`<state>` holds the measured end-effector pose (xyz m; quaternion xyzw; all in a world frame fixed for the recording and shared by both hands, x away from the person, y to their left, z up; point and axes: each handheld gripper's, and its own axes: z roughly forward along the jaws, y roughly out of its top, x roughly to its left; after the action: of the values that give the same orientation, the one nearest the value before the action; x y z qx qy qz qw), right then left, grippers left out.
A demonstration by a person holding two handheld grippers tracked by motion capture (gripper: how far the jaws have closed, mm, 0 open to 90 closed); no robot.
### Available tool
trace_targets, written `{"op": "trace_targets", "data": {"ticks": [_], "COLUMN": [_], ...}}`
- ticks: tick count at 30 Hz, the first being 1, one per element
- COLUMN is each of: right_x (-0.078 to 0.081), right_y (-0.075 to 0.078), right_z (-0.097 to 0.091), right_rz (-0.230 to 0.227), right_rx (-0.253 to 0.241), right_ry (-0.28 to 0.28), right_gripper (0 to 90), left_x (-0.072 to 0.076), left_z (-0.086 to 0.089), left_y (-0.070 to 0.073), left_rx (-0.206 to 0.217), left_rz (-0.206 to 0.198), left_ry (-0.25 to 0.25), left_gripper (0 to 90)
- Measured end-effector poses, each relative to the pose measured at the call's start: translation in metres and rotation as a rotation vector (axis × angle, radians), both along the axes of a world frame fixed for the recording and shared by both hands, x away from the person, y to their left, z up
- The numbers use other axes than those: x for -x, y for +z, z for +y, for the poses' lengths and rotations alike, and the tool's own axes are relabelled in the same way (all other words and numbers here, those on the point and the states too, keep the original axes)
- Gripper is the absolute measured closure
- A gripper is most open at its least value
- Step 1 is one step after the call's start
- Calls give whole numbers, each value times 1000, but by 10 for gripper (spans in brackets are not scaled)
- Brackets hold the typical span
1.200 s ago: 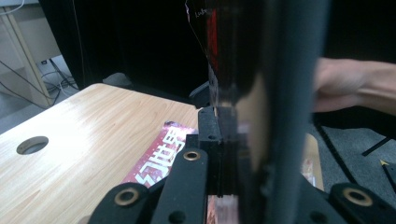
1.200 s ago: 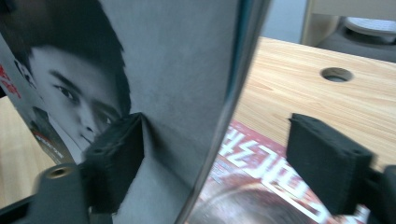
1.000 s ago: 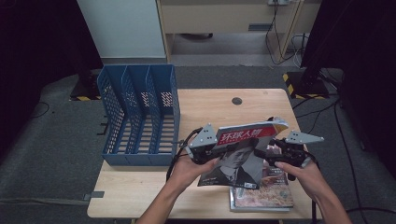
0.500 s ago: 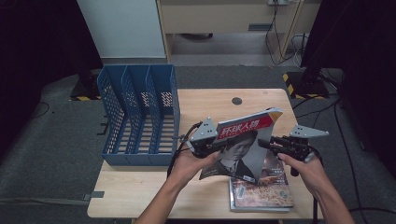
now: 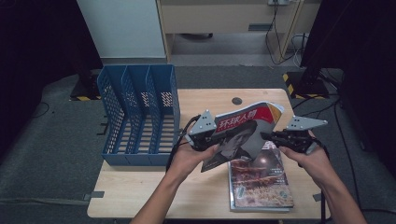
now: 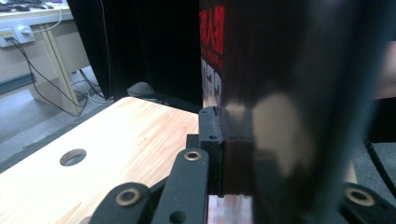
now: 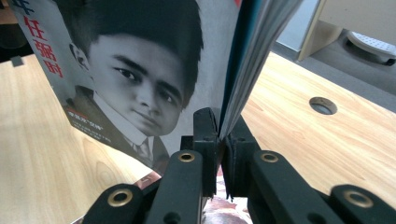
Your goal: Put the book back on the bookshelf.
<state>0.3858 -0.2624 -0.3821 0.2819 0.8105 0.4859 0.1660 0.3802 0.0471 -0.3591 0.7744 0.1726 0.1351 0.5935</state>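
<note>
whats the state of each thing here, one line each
top magazine: lifted off the table, tilted, gripped at both side edges
lower magazine: flat on the table, closed, untouched
blue file rack: upright, slots look empty
left tongs: shut on the top magazine's left edge
right tongs: have just closed on the top magazine's right edge
table: wooden, round hole near its far edge
</note>
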Motion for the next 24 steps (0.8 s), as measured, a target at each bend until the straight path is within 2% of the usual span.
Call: {"op": "trace_targets", "data": {"ticks": [8,17,24], "right_x": [0,1,2], "right_y": [6,2,0], "right_z": [-1,-1,0], "right_rz": [-18,-12,-6], "right_rx": [22,62,43], "right_ry": [-14,-8,-5], "right_gripper": [870,872,872], "left_x": [-2,-5,-5], "left_z": [-1,2,4], "left_y": [-3,-22,-28], "left_rx": [21,63,108], "left_rz": [-3,21,16], "left_ry": [5,24,30], "left_gripper": [864,862,849]}}
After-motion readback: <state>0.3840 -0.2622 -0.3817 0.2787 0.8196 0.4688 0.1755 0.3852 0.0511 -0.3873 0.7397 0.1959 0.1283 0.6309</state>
